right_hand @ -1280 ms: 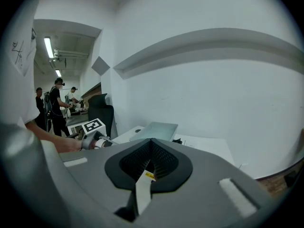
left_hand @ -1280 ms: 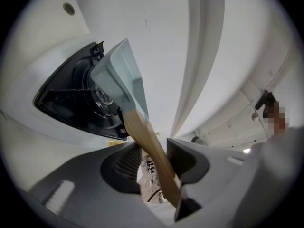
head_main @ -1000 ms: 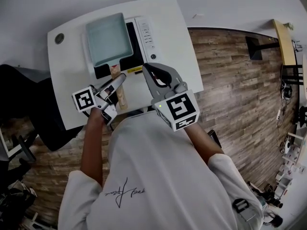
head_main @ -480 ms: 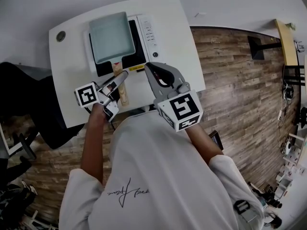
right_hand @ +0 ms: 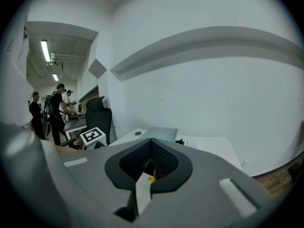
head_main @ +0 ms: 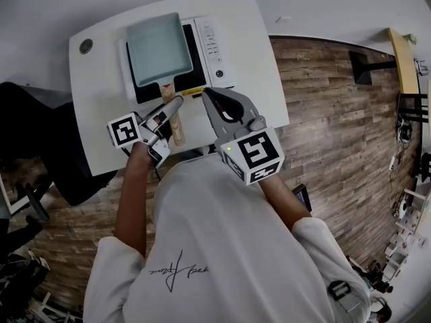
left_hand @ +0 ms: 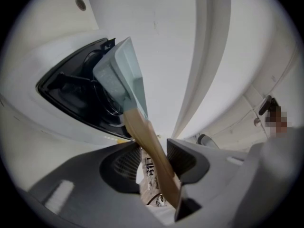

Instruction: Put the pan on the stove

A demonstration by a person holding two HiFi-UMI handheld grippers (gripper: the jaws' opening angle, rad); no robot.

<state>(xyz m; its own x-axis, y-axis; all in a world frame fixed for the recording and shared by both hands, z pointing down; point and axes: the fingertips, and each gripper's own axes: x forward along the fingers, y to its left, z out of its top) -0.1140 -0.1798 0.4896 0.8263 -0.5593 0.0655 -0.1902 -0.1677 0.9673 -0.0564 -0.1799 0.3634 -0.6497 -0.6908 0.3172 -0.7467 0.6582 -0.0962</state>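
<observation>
A pale teal square pan (head_main: pixel 158 49) lies over the black top of the white stove (head_main: pixel 215 46) at the far side of the table (head_main: pixel 101 113). Its wooden handle (head_main: pixel 175 128) points back toward me. My left gripper (head_main: pixel 168 110) is shut on that handle. In the left gripper view the handle (left_hand: pixel 147 137) runs between the pads of the left gripper (left_hand: pixel 154 158) up to the pan (left_hand: pixel 121 77) above the stove (left_hand: pixel 71 91). My right gripper (head_main: pixel 210 96) hovers by the stove's front right corner. The right gripper (right_hand: pixel 151 160) is shut, with nothing in it.
A black office chair (head_main: pixel 34 133) stands left of the table. A round cable hole (head_main: pixel 85 46) sits in the table's far left corner. People (right_hand: pixel 57 110) stand at desks in the background. Wooden floor (head_main: pixel 323 113) lies to the right.
The left gripper and the pan have edged slightly farther over the stove. The right gripper has hardly moved.
</observation>
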